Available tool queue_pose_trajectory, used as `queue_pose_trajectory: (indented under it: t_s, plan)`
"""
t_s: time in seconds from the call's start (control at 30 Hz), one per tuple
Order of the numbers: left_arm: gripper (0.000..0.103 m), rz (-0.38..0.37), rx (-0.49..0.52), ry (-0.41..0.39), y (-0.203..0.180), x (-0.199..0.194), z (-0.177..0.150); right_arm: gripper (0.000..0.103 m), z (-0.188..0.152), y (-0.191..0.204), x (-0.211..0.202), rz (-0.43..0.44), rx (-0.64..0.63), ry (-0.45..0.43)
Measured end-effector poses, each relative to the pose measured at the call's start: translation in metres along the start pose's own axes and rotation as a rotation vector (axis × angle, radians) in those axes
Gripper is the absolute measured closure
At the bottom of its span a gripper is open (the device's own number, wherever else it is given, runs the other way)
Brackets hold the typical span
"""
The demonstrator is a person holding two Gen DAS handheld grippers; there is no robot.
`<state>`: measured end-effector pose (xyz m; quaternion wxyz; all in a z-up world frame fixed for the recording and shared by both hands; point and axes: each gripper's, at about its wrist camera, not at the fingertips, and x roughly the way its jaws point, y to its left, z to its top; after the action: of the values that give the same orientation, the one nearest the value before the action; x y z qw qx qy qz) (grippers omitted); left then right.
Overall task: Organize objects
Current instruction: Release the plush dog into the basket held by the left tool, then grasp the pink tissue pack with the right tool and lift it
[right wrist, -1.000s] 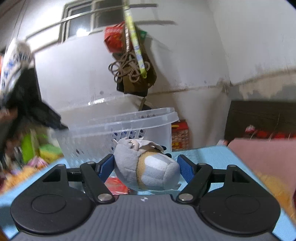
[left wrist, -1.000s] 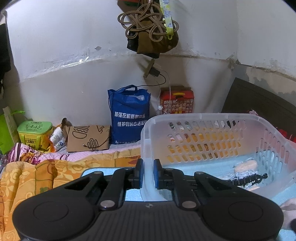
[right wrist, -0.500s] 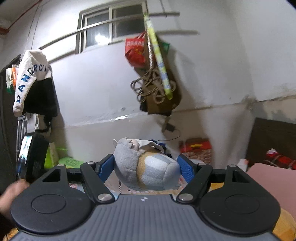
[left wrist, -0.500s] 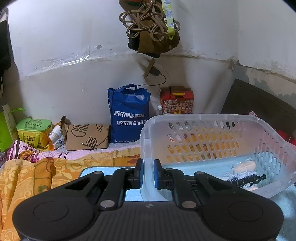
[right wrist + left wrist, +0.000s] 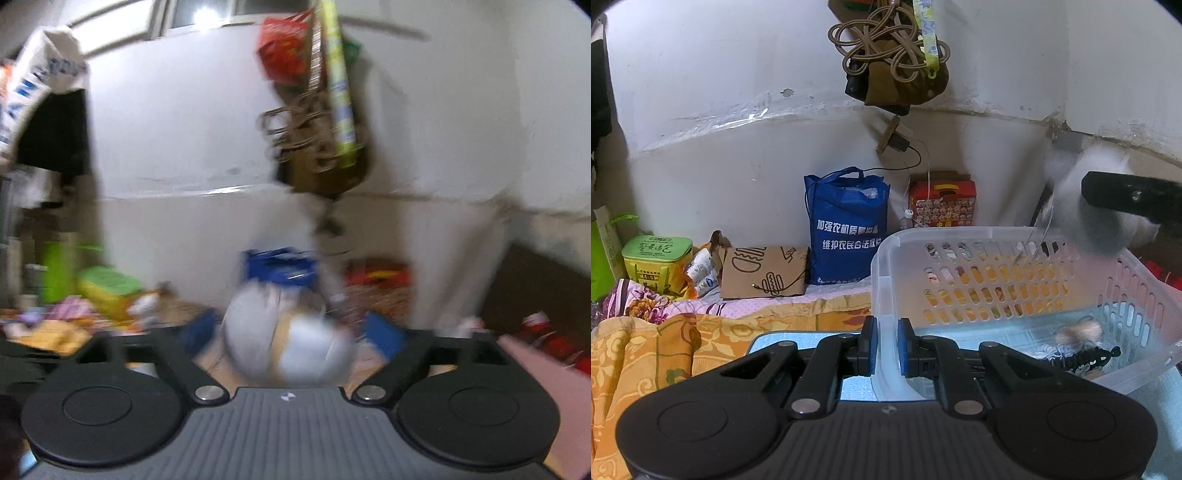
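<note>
Now we are spreading the right claw (image 5: 291, 332) around the plush toy (image 5: 288, 343) above the basket's (image 5: 997, 233) far right corner; the left claw (image 5: 885, 345) is pinching the near rim; next, a clean drop.

You have a bed covered by an orange floral blanket (image 5: 646, 354) at nine o'clock. A pale blue mat (image 5: 798, 338) lies on it centrally, bearing the translucent perforated plastic basket (image 5: 993, 236) at three o'clock.
</note>
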<state>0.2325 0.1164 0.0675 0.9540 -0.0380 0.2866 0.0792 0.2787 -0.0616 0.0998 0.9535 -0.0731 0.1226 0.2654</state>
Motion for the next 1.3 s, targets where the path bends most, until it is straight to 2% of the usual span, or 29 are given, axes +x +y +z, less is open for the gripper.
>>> queue_pose_trajectory:
  t_s: [0.07,0.27,0.4,0.57,0.73,0.87,1.03,1.13,1.2,1.3]
  plan:
    - [0.088,-0.001,0.002,0.001,0.0,0.0,0.0,0.0,-0.006,-0.005,-0.004,-0.058,0.012,-0.033]
    - [0.088,-0.003,0.004,-0.001,-0.001,0.0,0.001,0.0,-0.033,-0.032,-0.036,-0.01,0.133,-0.047]
    - [0.088,-0.001,0.009,-0.003,-0.002,0.0,0.0,0.0,-0.058,-0.04,-0.07,0.001,0.152,-0.093]
    - [0.088,-0.002,0.008,-0.002,-0.002,0.001,0.0,0.0,-0.082,-0.035,-0.104,-0.033,0.143,-0.164]
    - [0.088,-0.008,0.0,-0.002,-0.001,0.0,0.0,0.0,-0.123,-0.021,-0.12,-0.071,0.157,-0.143]
    - [0.088,0.005,0.01,-0.005,-0.004,0.0,0.0,0.0,-0.156,0.002,-0.131,-0.047,0.158,-0.102]
    - [0.088,0.002,0.004,-0.005,-0.005,0.0,0.0,0.0,-0.181,0.023,-0.155,-0.009,0.195,-0.177]
    - [0.088,0.008,0.011,-0.007,-0.006,0.0,0.0,0.0,-0.192,0.039,-0.159,0.003,0.16,-0.221]
    - [0.088,0.008,0.012,-0.008,-0.005,0.0,0.0,0.0,-0.199,0.052,-0.155,-0.016,0.108,-0.213]
    - [0.088,0.003,0.008,-0.008,-0.003,0.0,0.001,0.0,-0.205,0.058,-0.147,0.015,0.081,-0.183]
